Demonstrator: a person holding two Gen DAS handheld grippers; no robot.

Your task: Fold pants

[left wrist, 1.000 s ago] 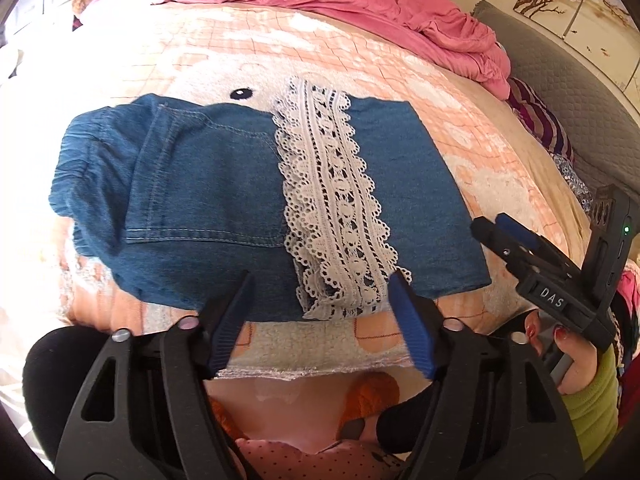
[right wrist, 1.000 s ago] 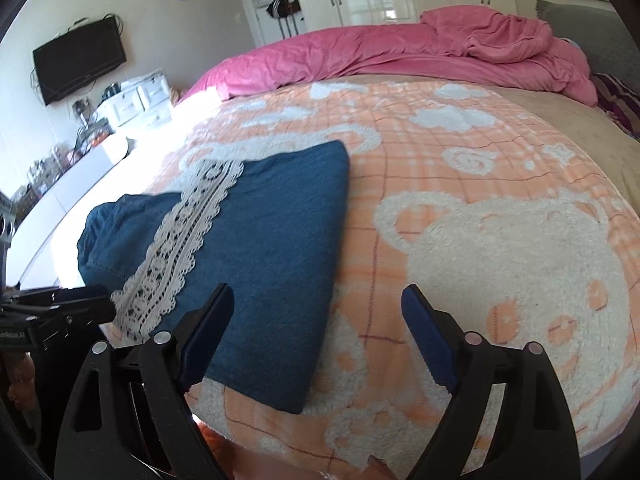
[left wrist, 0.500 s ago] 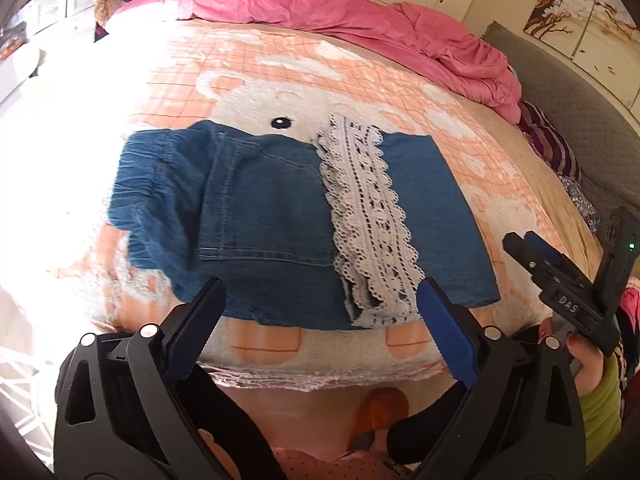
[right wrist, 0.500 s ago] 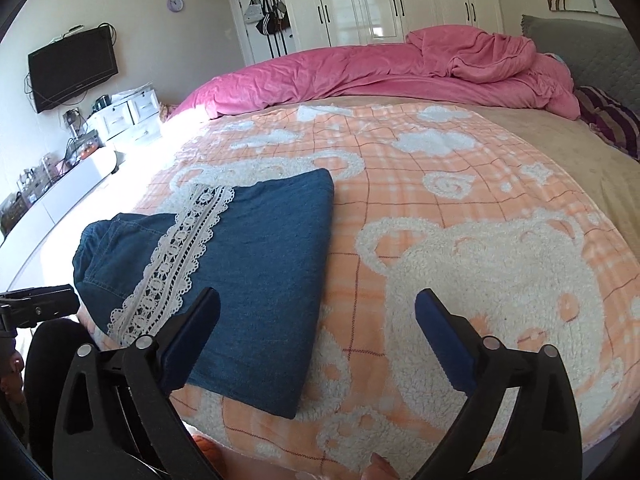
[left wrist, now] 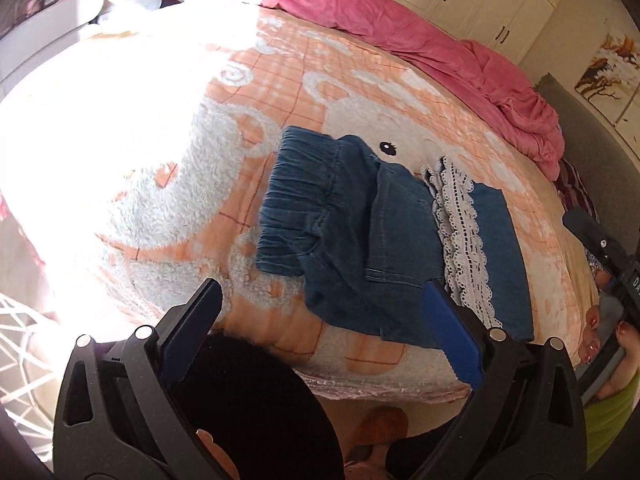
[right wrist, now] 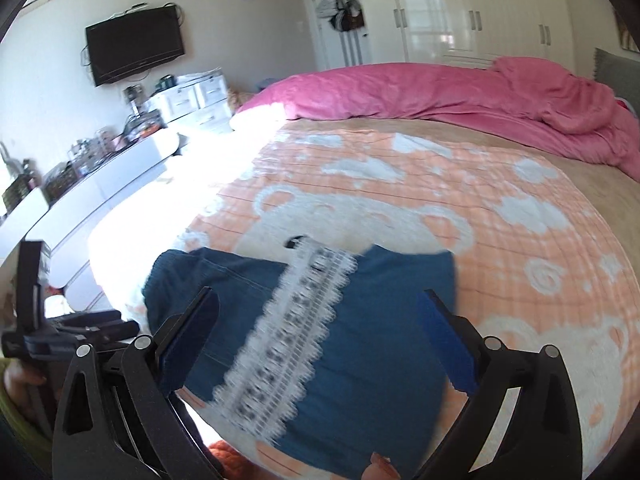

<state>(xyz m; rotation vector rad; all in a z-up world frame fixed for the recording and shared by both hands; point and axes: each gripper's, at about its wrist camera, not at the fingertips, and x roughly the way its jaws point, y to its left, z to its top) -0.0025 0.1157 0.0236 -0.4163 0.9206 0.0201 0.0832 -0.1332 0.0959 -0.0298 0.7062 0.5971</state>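
Observation:
Folded blue denim pants with a white lace trim lie flat on the orange bear-pattern blanket, near the bed's front edge. My left gripper is open and empty, held above the front edge, left of the pants' waistband. My right gripper is open and empty, hovering over the pants with the lace trim between its fingers. The right gripper also shows at the right edge of the left wrist view.
A rumpled pink duvet lies across the far side of the bed. White drawers and a cluttered shelf stand to the left, below a wall TV. White wardrobes line the back wall.
Both grippers stayed open and empty. The left one swung left and back from the pants. The right one swung left, so the pants now sit between its fingers.

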